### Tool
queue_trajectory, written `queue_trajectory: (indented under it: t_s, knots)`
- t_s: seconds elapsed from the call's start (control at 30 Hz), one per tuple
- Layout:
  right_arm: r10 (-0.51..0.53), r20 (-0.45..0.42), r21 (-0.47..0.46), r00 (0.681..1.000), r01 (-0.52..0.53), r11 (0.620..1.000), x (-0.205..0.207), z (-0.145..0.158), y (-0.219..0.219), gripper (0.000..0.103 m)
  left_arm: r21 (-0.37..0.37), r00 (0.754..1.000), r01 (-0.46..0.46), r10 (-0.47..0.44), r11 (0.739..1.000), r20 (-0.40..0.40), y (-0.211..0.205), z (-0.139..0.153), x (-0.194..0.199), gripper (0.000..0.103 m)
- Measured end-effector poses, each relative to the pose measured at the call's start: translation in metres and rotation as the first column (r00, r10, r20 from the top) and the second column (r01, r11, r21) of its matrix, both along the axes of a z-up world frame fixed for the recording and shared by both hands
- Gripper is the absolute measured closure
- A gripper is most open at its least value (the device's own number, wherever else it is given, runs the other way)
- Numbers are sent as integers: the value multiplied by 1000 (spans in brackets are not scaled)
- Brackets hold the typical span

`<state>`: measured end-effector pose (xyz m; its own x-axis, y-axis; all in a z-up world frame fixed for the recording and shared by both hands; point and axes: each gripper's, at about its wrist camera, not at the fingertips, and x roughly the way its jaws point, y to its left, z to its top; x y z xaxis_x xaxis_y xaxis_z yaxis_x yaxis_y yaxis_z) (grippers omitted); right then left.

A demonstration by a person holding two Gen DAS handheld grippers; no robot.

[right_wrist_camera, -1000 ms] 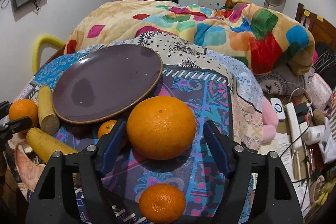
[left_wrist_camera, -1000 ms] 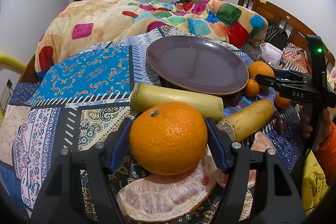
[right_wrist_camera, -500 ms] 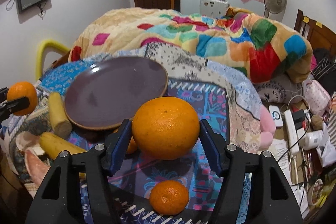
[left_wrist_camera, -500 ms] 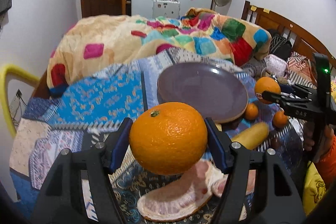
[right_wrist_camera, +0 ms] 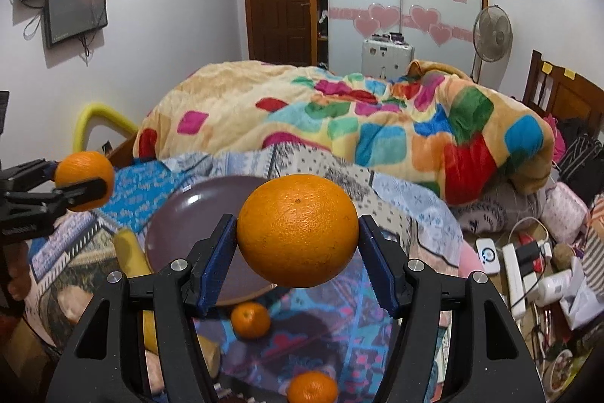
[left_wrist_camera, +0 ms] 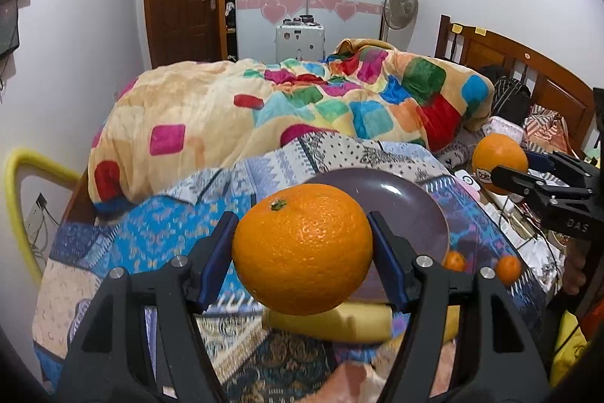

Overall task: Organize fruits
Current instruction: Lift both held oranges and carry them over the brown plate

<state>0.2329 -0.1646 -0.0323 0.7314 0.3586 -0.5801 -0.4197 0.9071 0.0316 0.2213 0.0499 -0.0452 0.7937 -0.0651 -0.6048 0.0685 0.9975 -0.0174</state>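
Glossy plate [left_wrist_camera: 422,210], dimpled orange [left_wrist_camera: 302,248], patterned cloth [left_wrist_camera: 151,233].

My two wrist cameras look forward and down along my fingers [left_wrist_camera: 219,252], close above the bed; both catch the purple plate [left_wrist_camera: 415,210] and quilt [right_wrist_camera: 377,123].

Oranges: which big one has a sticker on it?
The orange in the right gripper: a white sticker shows on its skin. The left gripper holds an orange showing none.

Right gripper [right_wrist_camera: 298,252] jaws clamping large orange [right_wrist_camera: 298,231], above purple plate [right_wrist_camera: 181,218]
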Motion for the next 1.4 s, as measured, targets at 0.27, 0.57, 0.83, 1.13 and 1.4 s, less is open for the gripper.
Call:
queue_trajectory:
  t_s: [0.27,0.57,0.83,1.13,1.4]
  knots:
    - [4,17,10,1000,-4,1000,16,2,13,42,-3,999,12,-12,1000,-36,-2,-3,35,35]
    - [23,-25,-28,999,-24,999,46,-13,32,42,4,994,34,-33,999,-104,-5,-14,76,35]
    - [43,-164,-79,986,-56,995,82,-42,47,42,-16,976,42,-45,999,-214,-4,-37,114,35]
    - [82,-241,-105,967,-110,988,96,-57,60,42,-55,948,65,-78,996,-307,-9,-58,144,35]
    - [101,-282,-140,954,-144,980,96,-68,70,41,-63,920,66,-85,996,-382,-15,-73,157,35]
